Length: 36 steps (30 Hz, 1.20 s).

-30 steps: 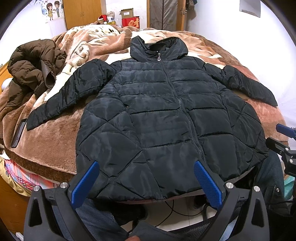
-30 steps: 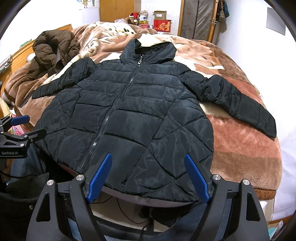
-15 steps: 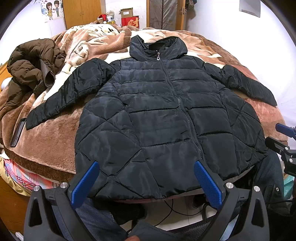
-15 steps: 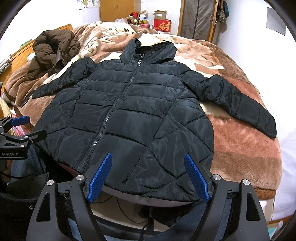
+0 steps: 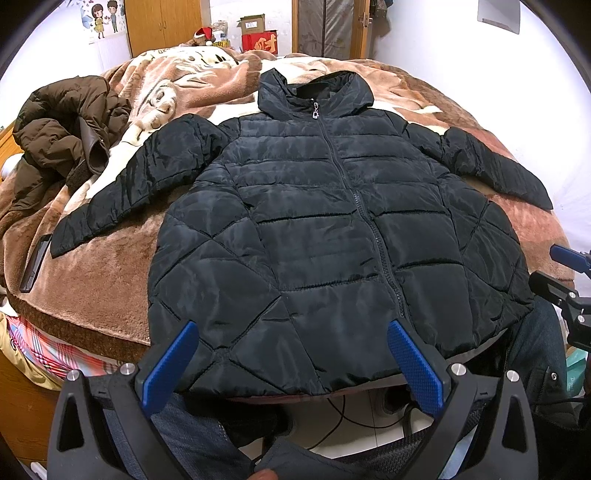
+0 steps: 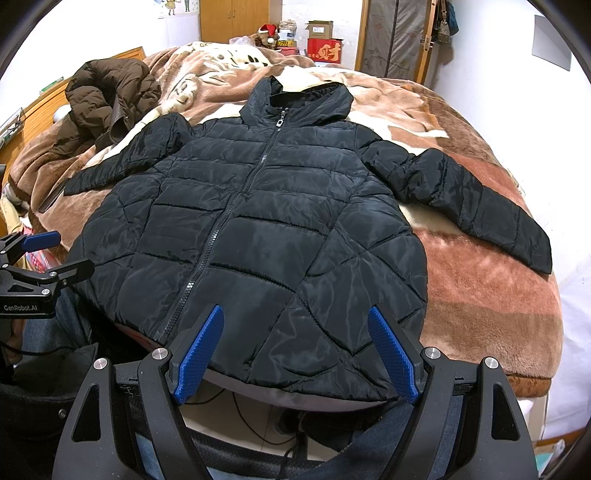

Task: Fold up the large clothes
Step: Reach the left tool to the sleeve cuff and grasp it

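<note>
Left gripper and right gripper, fingers spread and empty, hover at 6 o'clock over the hem, apparently poised for a first fold. The black jacket lies zipped, face up, sleeves outspread toward 9 and 3 o'clock on the brown blanket. At 10 o'clock, a brown coat is heaped aside.

Your left wrist camera is looking forward between the spread fingers of the left gripper, sitting low and near the hem of the black jacket, facing up the bed. Your right wrist camera is doing likewise over the right gripper, set further right. Both are sharing the whole jacket, the brown coat and the far wardrobe
</note>
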Available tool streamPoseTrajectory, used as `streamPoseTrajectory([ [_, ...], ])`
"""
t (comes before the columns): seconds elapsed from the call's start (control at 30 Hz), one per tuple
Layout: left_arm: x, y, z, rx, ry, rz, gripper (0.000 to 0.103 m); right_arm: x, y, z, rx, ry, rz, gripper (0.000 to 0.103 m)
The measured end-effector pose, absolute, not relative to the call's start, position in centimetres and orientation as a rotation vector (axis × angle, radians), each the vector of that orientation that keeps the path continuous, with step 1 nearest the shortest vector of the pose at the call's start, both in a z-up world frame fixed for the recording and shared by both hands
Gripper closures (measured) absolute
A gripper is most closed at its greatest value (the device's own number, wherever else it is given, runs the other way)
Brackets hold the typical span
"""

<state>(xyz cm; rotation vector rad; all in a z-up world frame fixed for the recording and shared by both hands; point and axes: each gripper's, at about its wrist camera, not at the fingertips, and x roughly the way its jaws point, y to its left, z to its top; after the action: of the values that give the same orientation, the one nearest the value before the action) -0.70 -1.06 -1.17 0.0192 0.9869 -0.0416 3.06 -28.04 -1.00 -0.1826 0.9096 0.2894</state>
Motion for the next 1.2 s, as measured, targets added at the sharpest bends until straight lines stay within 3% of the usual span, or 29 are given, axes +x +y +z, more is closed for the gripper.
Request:
streamPoseTrajectory([
  [0.7, 0.1, -0.4, -1.7, 0.003, 1.01, -0.045, 0.0, 3.4, -27.8, -1.0, -0.188, 0.907, 0.289, 0.022],
  [1.2, 5.9, 6.7, -2.6, -0.084, 0.966, 0.065, 0.0, 8.2, -23.9, -0.8, -0.266, 0.866, 0.34, 0.022],
])
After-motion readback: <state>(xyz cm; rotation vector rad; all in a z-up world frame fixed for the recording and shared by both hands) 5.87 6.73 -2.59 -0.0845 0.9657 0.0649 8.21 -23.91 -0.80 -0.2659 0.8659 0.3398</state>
